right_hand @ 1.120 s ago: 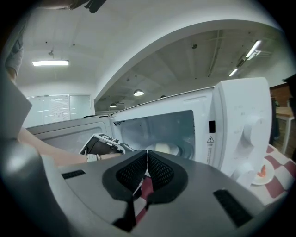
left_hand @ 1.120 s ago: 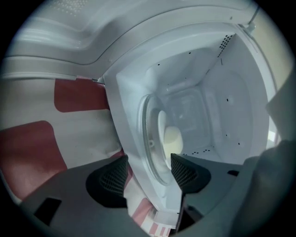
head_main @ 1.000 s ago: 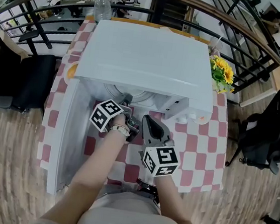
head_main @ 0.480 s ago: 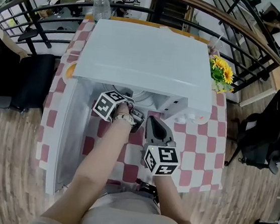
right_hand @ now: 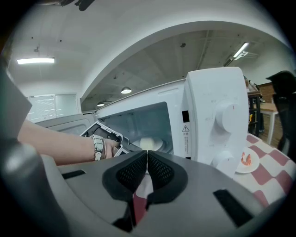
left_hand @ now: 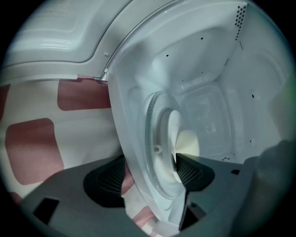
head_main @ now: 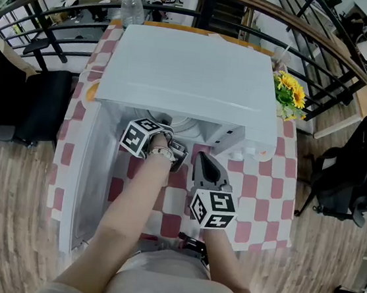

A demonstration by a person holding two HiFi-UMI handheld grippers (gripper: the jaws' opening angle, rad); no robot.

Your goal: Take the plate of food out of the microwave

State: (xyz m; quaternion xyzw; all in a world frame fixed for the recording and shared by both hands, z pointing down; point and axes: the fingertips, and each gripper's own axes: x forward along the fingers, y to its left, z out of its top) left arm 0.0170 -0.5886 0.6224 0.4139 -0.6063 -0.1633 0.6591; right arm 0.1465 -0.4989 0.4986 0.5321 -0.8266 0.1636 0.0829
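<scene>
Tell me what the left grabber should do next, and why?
Probably ease the left gripper deeper into the microwave. Its jaws have just been opening and stand wide, pressing on nothing; the plate lies just beyond them, its rim not yet between them.

The microwave (head_main: 193, 71) has its door (head_main: 79, 183) swung wide to the left, walling off that side of the counter (head_main: 255, 211). The cavity mouth is open from the front. The left gripper (left_hand: 148, 173) and its forearm take up the left part of the mouth. Its fingers (left_hand: 105, 181) have just been opening and stand apart, with the cavity's front rim between them. The right gripper (head_main: 202, 168), fingers together, hangs just before the control panel (right_hand: 217, 115). Right of it the checked counter lies free, except for a small dish (right_hand: 246, 159) by the microwave's corner.
</scene>
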